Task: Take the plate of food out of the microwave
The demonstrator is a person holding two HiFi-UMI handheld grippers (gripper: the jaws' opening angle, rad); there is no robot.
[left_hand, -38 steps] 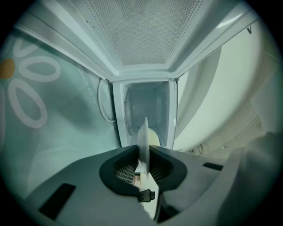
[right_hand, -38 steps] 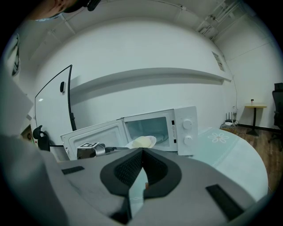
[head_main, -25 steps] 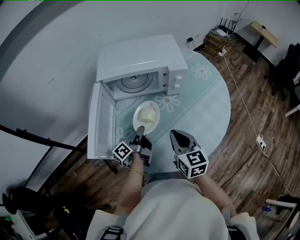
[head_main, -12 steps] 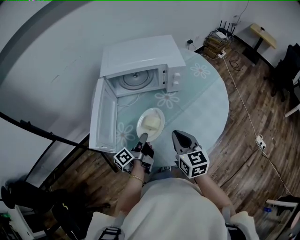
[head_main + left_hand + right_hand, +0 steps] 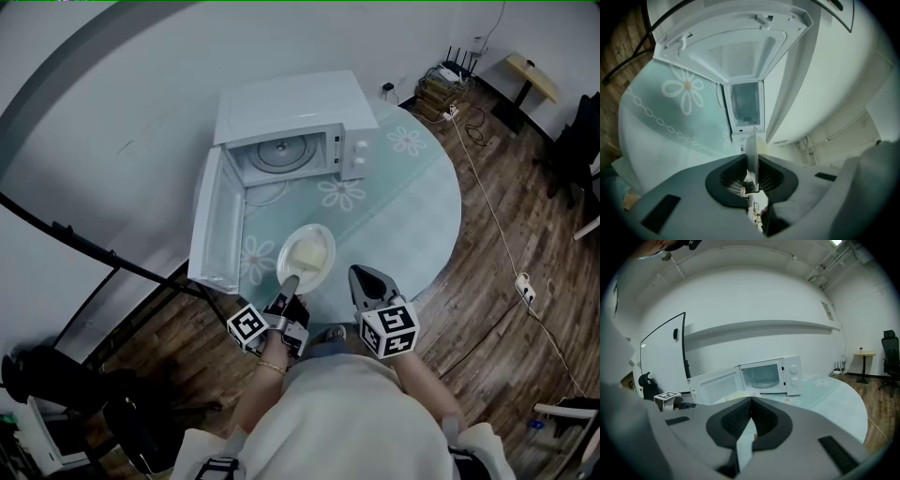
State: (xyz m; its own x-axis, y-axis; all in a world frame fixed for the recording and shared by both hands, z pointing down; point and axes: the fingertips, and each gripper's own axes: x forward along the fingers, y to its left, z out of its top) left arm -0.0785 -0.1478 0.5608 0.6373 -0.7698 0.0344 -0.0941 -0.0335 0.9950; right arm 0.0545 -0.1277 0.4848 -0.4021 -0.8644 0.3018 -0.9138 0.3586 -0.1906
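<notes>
Plate (image 5: 309,253) in left tool (image 5: 291,281) drew farther from microwave (image 5: 281,108).

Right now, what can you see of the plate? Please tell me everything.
The plate is white, round, shallow, probably ceramic, with pale yellow food in its middle. It is out of the microwave, over the pale green table beside the open door. The left gripper clamps its near rim; whether it rests on the table is unclear.

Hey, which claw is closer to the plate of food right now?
Left. The left claw grips the plate at its near rim; the right claw is shut, off to the plate's right, not touching it.
</notes>
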